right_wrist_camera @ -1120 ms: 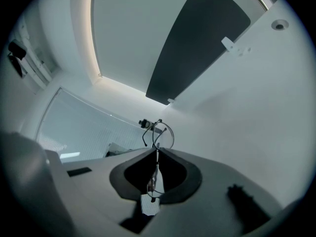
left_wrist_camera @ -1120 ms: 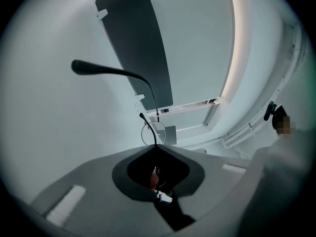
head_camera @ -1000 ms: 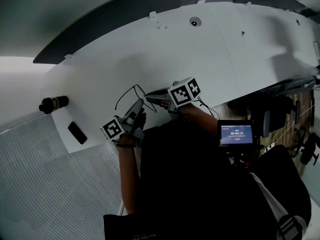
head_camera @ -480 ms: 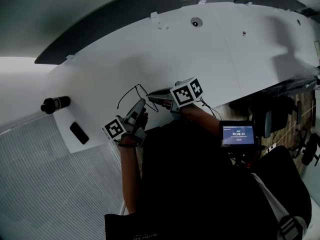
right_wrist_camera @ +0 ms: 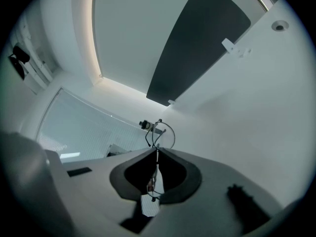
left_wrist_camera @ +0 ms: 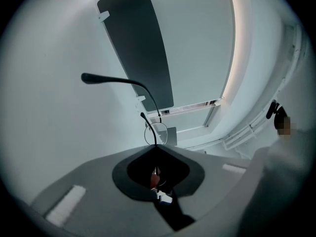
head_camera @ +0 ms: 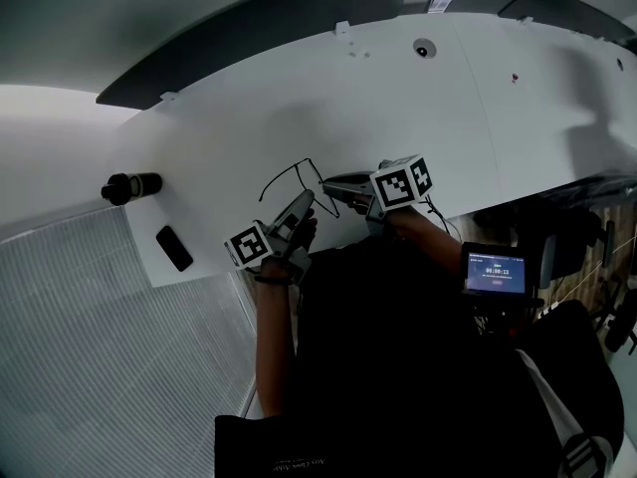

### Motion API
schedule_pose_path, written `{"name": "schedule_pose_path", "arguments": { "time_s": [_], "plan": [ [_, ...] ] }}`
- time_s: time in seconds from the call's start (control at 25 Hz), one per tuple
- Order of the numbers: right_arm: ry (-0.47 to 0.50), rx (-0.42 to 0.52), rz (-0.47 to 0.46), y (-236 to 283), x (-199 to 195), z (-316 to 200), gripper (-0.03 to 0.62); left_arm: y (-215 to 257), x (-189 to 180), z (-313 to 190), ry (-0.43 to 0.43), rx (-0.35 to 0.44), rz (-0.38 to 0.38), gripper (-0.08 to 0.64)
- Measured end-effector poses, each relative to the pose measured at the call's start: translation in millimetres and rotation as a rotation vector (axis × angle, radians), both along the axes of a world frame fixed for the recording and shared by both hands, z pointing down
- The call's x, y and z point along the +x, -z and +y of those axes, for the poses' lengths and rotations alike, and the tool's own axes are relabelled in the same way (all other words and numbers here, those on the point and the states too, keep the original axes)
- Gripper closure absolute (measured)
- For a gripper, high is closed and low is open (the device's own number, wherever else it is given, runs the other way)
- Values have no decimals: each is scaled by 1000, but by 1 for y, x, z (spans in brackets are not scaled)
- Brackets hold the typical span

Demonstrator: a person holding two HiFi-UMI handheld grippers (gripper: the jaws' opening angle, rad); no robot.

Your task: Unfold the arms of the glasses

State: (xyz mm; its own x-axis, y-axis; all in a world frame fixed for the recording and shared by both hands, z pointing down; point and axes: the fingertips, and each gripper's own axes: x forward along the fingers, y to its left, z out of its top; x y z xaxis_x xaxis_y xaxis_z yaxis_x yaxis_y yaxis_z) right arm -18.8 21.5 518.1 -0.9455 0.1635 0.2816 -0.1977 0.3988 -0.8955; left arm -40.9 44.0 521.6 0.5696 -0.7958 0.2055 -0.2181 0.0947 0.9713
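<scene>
Thin black wire glasses (head_camera: pixel 295 175) hang just above the white table (head_camera: pixel 478 118), held between both grippers. My left gripper (head_camera: pixel 307 199) comes in from the lower left and is shut on the frame. In the left gripper view the gripper (left_wrist_camera: pixel 156 148) pinches the frame below a round lens (left_wrist_camera: pixel 155 134), and one long arm (left_wrist_camera: pixel 116 80) sweeps away to the upper left. My right gripper (head_camera: pixel 332 183) comes from the right and is also shut on the glasses. In the right gripper view the gripper (right_wrist_camera: pixel 157 151) clamps the wire just below a round lens (right_wrist_camera: pixel 164 134).
A black cylinder (head_camera: pixel 129 185) lies at the table's left end, with a flat black device (head_camera: pixel 174 248) near the front left corner. A small lit screen (head_camera: pixel 495 270) hangs at the person's right side. A round grommet (head_camera: pixel 425 48) sits at the far edge.
Only the head view has shifted, so everything lies a little further right in it. Both grippers and the glasses keep the same pose.
</scene>
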Motion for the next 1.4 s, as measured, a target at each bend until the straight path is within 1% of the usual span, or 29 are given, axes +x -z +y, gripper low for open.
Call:
{"name": "schedule_pose_path", "arguments": {
  "time_s": [0.16, 0.36, 0.72, 1.4],
  "plan": [
    [-5, 0, 3, -1, 2, -1, 574, -1, -1, 1, 7, 3, 6, 545],
    [-10, 6, 13, -3, 3, -3, 574, -3, -4, 3, 14, -12, 4, 545],
    [-21, -5, 0, 0, 3, -5, 574, -2, -7, 3, 14, -2, -8, 543],
    [-47, 0, 6, -3, 8, -10, 574, -1, -10, 5, 29, -6, 7, 543]
  ]
}}
